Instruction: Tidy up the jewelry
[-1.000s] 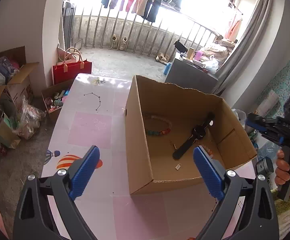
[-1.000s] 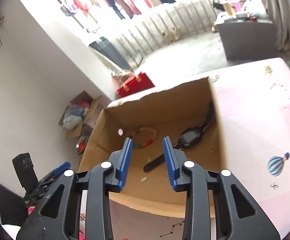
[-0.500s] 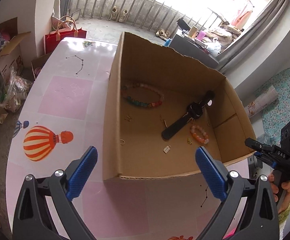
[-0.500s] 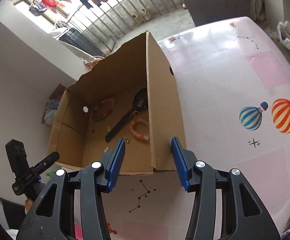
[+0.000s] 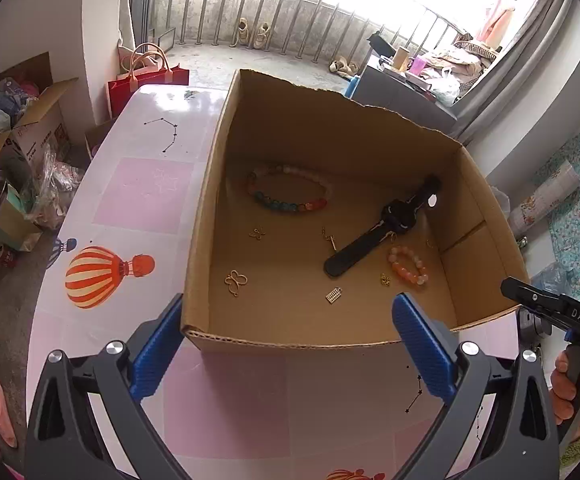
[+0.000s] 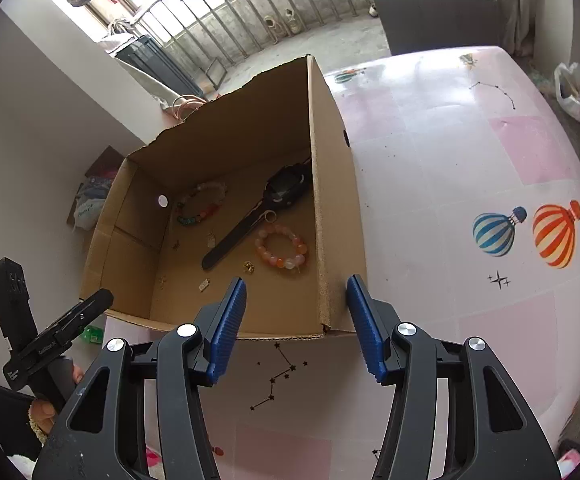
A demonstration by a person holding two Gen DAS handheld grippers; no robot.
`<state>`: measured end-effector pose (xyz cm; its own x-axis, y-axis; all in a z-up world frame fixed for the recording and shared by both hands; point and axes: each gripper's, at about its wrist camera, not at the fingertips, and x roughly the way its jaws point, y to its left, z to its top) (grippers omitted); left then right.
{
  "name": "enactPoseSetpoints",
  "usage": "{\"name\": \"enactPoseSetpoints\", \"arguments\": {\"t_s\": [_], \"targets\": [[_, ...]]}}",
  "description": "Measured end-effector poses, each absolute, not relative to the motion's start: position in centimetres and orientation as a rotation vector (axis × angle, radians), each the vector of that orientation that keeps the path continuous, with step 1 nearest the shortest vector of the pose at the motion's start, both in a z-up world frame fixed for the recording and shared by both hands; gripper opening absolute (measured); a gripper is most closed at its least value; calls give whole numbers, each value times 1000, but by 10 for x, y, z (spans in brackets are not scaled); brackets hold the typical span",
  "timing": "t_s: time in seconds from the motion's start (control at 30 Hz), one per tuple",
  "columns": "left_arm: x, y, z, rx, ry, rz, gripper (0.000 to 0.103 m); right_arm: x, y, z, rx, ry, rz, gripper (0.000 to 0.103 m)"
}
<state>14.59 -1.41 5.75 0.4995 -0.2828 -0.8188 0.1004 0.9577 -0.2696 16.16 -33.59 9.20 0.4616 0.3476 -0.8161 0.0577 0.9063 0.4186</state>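
Note:
An open cardboard box (image 5: pixel 330 128) stands on the pink table. Inside lie a multicolour bead bracelet (image 5: pixel 287 196), a black watch (image 5: pixel 386 228), an orange-pink bead bracelet (image 5: pixel 408 266), a gold butterfly charm (image 5: pixel 235 282) and small gold pieces. My left gripper (image 5: pixel 287 312) is wide open, its fingers on either side of the box's near wall without touching it. My right gripper (image 6: pixel 297 284) hovers at the box's near right corner (image 6: pixel 330 312), its jaws opening. The corner wall shows between them but the pads do not press on it. The watch (image 6: pixel 257 216) and the orange-pink bracelet (image 6: pixel 281 248) lie just beyond.
The table (image 6: pixel 450 160) carries balloon and constellation prints and stretches to the right of the box. A red bag (image 5: pixel 145 80), open cartons (image 5: pixel 29 128) and clutter stand on the floor to the left. A grey cabinet (image 6: pixel 430 20) and balcony railing are behind.
Both grippers came down closer to the box. The right gripper's jaws widened and it swung from over the box's inside to its right corner. The left jaws stayed wide.

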Motion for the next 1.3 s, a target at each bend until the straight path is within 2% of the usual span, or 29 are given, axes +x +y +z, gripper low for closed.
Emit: {"name": "enactPoseSetpoints", "arguments": {"t_s": [1.3], "targets": [[47,18,60,-181,1021,-208,97,151,-340,97,431,1071,224,52]]}}
